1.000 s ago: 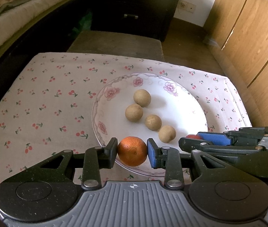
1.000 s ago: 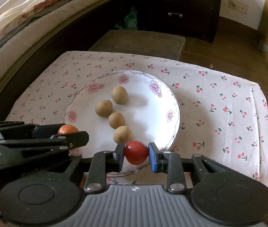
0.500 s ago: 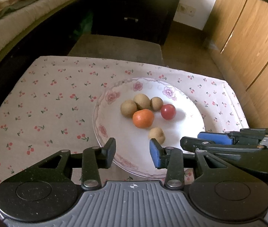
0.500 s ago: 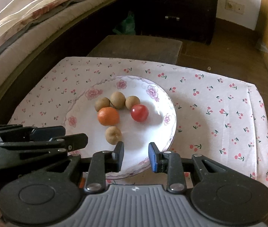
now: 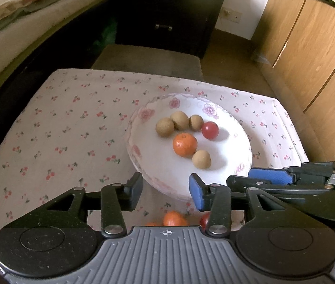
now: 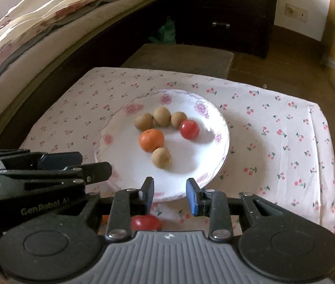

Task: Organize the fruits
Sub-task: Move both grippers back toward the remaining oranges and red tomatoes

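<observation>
A white flowered plate [image 5: 139, 158] [image 6: 223, 146] lies on the cherry-print cloth. On it rest an orange [image 5: 184, 144] [image 6: 151, 140], a red tomato [image 5: 210, 130] [image 6: 189, 129] and several brown round fruits [image 5: 201, 159] [image 6: 161, 157]. My left gripper [image 5: 166, 190] hovers over the plate's near rim, jaws opening, nothing between them. Beside it, my right gripper [image 6: 170, 195] also hangs at the near rim, jaws opening and bare. More fruit lies under the grippers at the cloth's front: another orange [image 5: 174, 219] and another tomato [image 6: 146, 222].
The cherry-print cloth [image 5: 72, 130] covers a low table. A brown padded stool [image 5: 148, 59] stands just beyond it, with a dark drawer chest [image 5: 167, 14] behind. A bed [image 6: 37, 30] runs along the left. Wooden cupboard doors [image 5: 314, 47] stand at the right.
A second ago the left gripper held the orange and the right held the tomato at the plate's near rim. Both let go; the fruits now lie on the plate. Both grippers drew back and up.
</observation>
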`<state>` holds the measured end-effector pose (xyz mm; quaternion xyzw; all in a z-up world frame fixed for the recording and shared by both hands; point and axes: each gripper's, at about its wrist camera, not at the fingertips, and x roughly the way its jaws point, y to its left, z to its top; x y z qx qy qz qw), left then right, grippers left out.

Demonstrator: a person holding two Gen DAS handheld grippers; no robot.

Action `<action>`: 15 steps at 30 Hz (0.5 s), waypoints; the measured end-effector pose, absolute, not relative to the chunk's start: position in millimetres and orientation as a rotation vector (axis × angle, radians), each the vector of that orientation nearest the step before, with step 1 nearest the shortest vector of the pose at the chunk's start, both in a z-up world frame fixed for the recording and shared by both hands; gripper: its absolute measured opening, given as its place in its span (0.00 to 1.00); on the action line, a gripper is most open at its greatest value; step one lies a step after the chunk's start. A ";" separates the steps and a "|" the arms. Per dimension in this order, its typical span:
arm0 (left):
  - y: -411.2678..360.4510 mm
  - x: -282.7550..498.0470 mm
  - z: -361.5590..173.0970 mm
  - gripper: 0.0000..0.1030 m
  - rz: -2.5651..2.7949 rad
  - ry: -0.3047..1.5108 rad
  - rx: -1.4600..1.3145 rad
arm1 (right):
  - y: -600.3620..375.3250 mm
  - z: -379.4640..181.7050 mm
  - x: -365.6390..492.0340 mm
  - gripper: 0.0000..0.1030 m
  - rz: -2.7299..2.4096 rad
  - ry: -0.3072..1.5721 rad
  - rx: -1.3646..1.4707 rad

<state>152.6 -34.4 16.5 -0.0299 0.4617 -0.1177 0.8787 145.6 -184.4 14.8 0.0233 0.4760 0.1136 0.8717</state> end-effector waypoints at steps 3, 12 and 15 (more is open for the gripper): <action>-30.4 143.9 16.9 0.52 -0.249 0.964 -0.057 | -181.4 14.3 136.6 0.32 0.248 0.999 0.048; -21.8 126.5 3.7 0.51 -0.262 1.027 -0.084 | -174.8 14.7 107.2 0.32 0.283 1.009 0.051; -24.0 124.4 -0.1 0.51 -0.265 1.043 -0.084 | -176.3 15.6 102.6 0.33 0.285 1.010 0.058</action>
